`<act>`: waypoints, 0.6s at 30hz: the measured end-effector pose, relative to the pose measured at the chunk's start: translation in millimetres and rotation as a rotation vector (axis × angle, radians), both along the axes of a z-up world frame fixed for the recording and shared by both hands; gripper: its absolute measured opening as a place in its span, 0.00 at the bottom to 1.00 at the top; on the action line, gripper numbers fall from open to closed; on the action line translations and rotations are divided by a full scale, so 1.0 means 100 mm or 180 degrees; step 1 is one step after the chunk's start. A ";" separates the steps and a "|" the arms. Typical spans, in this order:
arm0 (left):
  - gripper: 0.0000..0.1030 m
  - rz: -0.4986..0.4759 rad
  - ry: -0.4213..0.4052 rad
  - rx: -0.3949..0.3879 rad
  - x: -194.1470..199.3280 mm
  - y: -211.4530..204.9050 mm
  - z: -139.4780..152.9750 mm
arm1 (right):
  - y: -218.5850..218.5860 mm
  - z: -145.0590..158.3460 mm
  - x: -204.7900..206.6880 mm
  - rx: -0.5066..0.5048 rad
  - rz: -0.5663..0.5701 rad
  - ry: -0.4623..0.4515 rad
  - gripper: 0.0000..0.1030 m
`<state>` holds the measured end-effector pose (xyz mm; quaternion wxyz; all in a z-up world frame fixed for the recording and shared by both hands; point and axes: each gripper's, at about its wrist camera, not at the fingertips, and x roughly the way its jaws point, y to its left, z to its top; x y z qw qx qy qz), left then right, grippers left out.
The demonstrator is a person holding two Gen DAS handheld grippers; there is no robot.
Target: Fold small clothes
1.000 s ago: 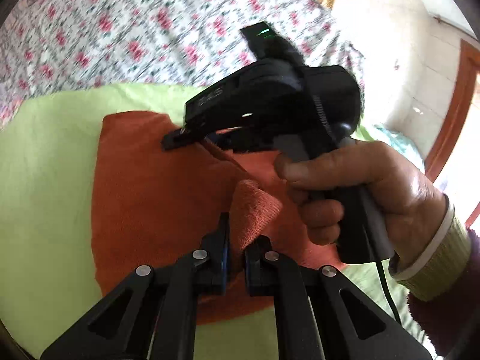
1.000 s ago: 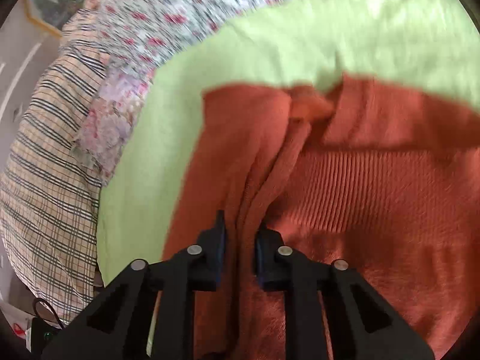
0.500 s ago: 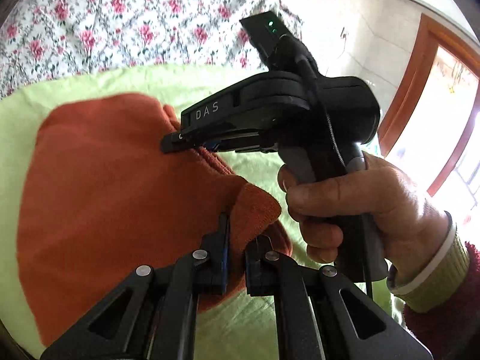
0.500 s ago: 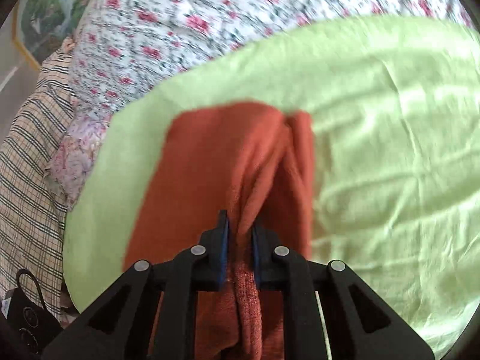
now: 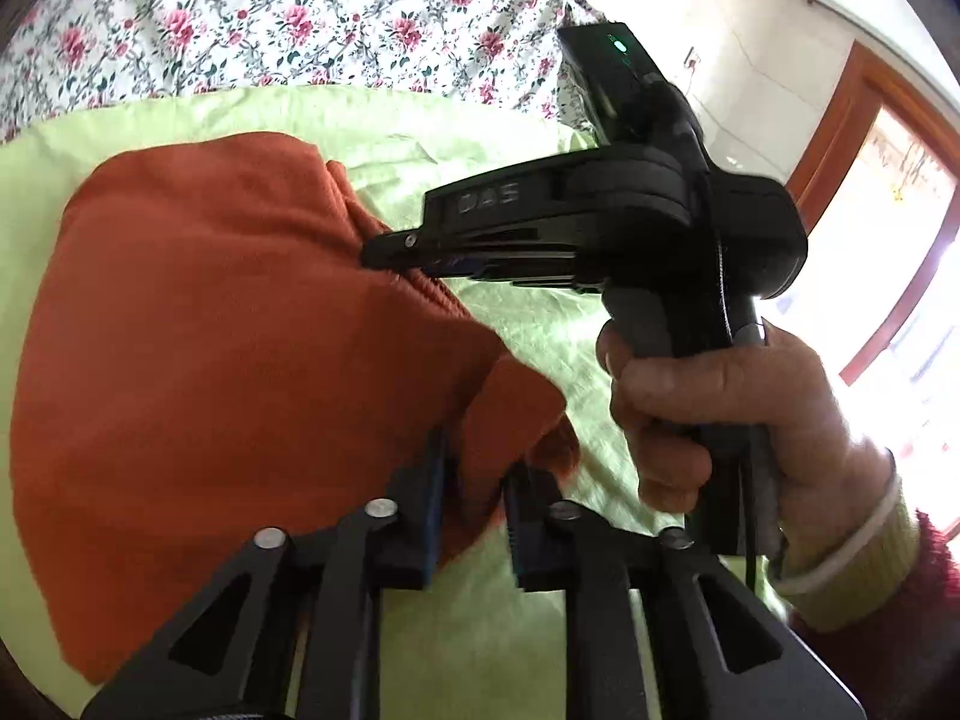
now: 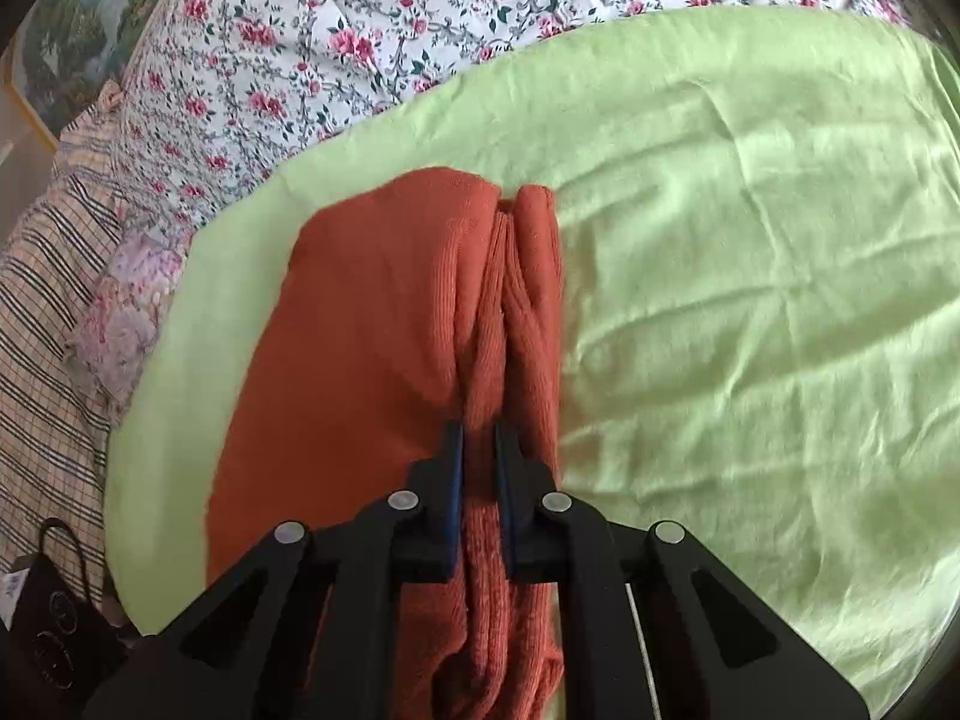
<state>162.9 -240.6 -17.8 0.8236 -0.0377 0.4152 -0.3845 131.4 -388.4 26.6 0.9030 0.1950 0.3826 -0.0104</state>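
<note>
A rust-orange knit garment (image 5: pixel 228 348) lies folded over on a light green sheet (image 5: pixel 528 324). My left gripper (image 5: pixel 474 504) is shut on the garment's near right edge, a fold of knit between its fingers. My right gripper (image 6: pixel 479 480) is shut on the ribbed edge of the garment (image 6: pixel 372 324), which hangs bunched from it. In the left wrist view the right gripper (image 5: pixel 390 252) pinches the far right edge, held in a hand (image 5: pixel 720 408).
A floral bedspread (image 6: pixel 372 30) lies beyond the green sheet (image 6: pixel 750 240). A checked cloth (image 6: pixel 42 312) and a black bag (image 6: pixel 54 630) lie at the left. A wooden door frame (image 5: pixel 888 228) stands to the right.
Both grippers have carried the garment's right half leftward over the rest. More green sheet now shows to the right of the garment.
</note>
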 end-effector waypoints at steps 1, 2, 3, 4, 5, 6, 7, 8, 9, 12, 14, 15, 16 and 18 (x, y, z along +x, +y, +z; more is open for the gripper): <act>0.23 0.0000 0.0027 -0.0030 -0.03 0.09 0.03 | 0.00 0.01 -0.04 0.0007 -0.0020 -0.0009 0.27; 0.32 0.0005 0.0047 -0.0052 -0.07 0.16 0.05 | 0.00 0.04 -0.08 0.0005 -0.0039 -0.0039 0.43; 0.43 0.0053 0.0072 -0.0062 -0.10 0.28 0.09 | 0.01 0.07 -0.12 0.0008 -0.0045 -0.0090 0.52; 0.48 0.0092 0.0067 -0.0066 -0.12 0.35 0.11 | 0.03 0.09 -0.16 -0.0007 -0.0059 -0.0142 0.66; 0.56 0.0170 0.0057 -0.0083 -0.13 0.50 0.15 | 0.04 0.12 -0.20 -0.0035 -0.0065 -0.0184 0.70; 0.66 0.0254 0.0060 -0.0083 -0.11 0.62 0.19 | 0.04 0.13 -0.23 -0.0065 -0.0064 -0.0213 0.70; 0.71 0.0332 0.0062 -0.0083 -0.07 0.72 0.19 | 0.04 0.12 -0.24 -0.0059 -0.0060 -0.0204 0.71; 0.79 0.0448 0.0067 -0.0085 -0.05 0.85 0.20 | 0.04 0.11 -0.24 -0.0027 -0.0053 -0.0185 0.71; 0.81 0.0626 0.0098 -0.0090 0.05 1.04 0.18 | 0.03 0.08 -0.24 0.0021 -0.0046 -0.0160 0.72; 0.81 0.0961 0.0342 -0.0126 0.34 1.42 0.02 | -0.02 -0.03 -0.19 0.0120 -0.0049 -0.0038 0.72; 0.81 0.1039 0.0590 -0.0230 0.57 1.54 -0.12 | -0.02 -0.09 -0.13 0.0164 -0.0016 0.0015 0.72; 0.81 0.1059 0.0779 -0.0308 0.72 1.61 -0.24 | -0.01 -0.12 -0.11 0.0207 0.0008 0.0036 0.72; 0.81 0.1068 0.0924 -0.0343 0.85 1.65 -0.35 | -0.01 -0.15 -0.08 0.0251 0.0027 0.0055 0.72; 0.81 0.0999 0.1127 -0.0423 1.03 1.65 -0.53 | 0.00 -0.20 -0.03 0.0300 0.0045 0.0084 0.72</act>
